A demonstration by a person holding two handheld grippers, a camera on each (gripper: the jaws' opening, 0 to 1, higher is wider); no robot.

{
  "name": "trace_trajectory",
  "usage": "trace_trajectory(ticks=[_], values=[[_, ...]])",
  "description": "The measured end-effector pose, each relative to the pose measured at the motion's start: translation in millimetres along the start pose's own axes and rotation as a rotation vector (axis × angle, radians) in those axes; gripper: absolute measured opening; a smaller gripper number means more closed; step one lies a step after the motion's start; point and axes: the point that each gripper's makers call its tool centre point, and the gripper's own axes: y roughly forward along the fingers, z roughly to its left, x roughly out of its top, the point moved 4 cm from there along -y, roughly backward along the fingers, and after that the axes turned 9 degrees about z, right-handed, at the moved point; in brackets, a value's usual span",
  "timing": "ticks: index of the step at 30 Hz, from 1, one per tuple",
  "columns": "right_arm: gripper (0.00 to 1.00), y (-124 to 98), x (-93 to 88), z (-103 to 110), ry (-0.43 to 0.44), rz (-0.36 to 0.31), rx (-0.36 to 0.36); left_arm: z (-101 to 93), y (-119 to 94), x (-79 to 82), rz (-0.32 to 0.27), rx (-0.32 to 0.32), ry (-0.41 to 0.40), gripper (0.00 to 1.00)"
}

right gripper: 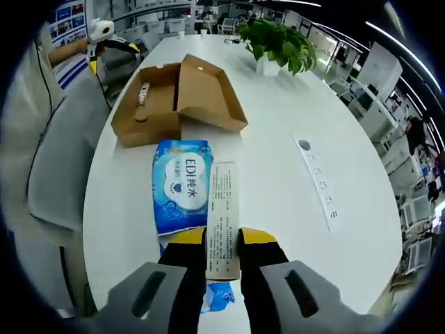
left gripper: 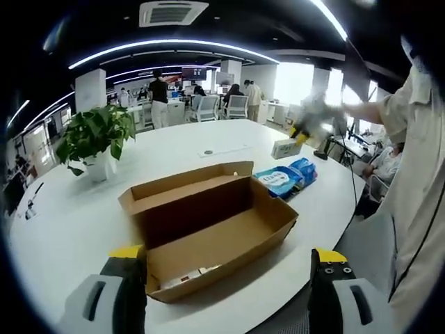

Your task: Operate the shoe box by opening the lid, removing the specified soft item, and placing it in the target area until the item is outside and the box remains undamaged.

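1. The white table (left gripper: 62,229) fills most of what I see. In my left gripper view it curves away toward an office with chairs and people standing far back.
2. The shoe box (left gripper: 208,226) sits on the table near its edge, with the lid (left gripper: 184,182) folded open behind it. I see a bare cardboard floor inside, plus some small pale things against the near wall that I cannot make out.
3. A potted plant (left gripper: 97,139) stands on the table to the left of the box in my left gripper view, well apart from it.
4. The blue wipes pack (right gripper: 182,182), the soft item, lies flat on the table outside the box, just beside it. In my right gripper view it is between the box and my jaws.
5. A narrow white printed carton (right gripper: 222,216) lies partly over the pack's edge, running toward me.
6. My right gripper (right gripper: 222,254) pinches the near end of that carton, its jaws drawn in against both sides.
7. My left gripper (left gripper: 229,268) is spread wide with nothing between the jaws, one jaw in front of the box's near corner.
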Motion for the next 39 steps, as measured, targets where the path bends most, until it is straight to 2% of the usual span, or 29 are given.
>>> trace_trajectory(ticks=[17,26,34,36,39], values=[[0.15,38,-36.8,-18,-0.019,0.112,0.040,8.9,-3,-12.4,0.029,0.025,-0.045,1.00],[0.15,47,-54.8,-22,-0.009,0.143,0.063,15.3,-1,-17.4,0.055,0.032,-0.063,1.00],[0.15,55,-69.1,-26,-0.059,0.205,0.066,19.0,6,-17.3,0.073,0.022,-0.061,1.00],[0.15,58,-72.4,-28,-0.103,0.229,0.061,18.9,7,-17.6,0.077,0.019,-0.060,1.00],[0.15,57,-71.7,-30,-0.118,0.233,0.061,18.7,8,-18.3,0.081,0.017,-0.058,1.00]])
